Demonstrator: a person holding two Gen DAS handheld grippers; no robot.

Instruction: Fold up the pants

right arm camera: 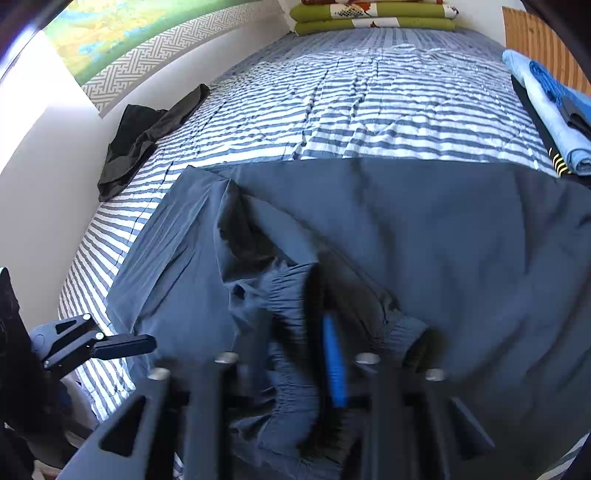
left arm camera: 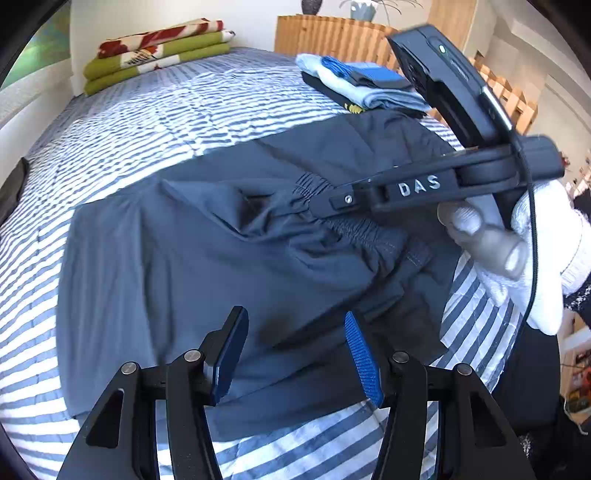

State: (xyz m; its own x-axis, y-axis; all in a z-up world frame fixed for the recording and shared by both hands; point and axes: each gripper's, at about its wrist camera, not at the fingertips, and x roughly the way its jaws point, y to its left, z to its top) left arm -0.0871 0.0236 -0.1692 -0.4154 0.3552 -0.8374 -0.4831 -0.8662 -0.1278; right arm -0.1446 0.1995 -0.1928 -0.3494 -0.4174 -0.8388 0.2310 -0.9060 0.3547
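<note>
Mid-fold on striped bed (left arm camera: 155, 122): right gripper (left arm camera: 332, 201) clamped on waistband (left arm camera: 354, 225) of dark pants (left arm camera: 166, 266); left gripper (left arm camera: 291, 354) wide open, empty, just above cloth. Next, probably: carrying waistband across, flat.

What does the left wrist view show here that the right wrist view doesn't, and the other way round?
Only the left wrist view shows the right gripper from the side, shut on the elastic waistband, with the gloved hand holding it; the left gripper hangs open above the cloth. Only the right wrist view shows the crumpled black garment by the wall and the patterned wall hanging. Both show the dark blue pants, the striped bedspread, the folded green blanket and the stack of folded clothes.
</note>
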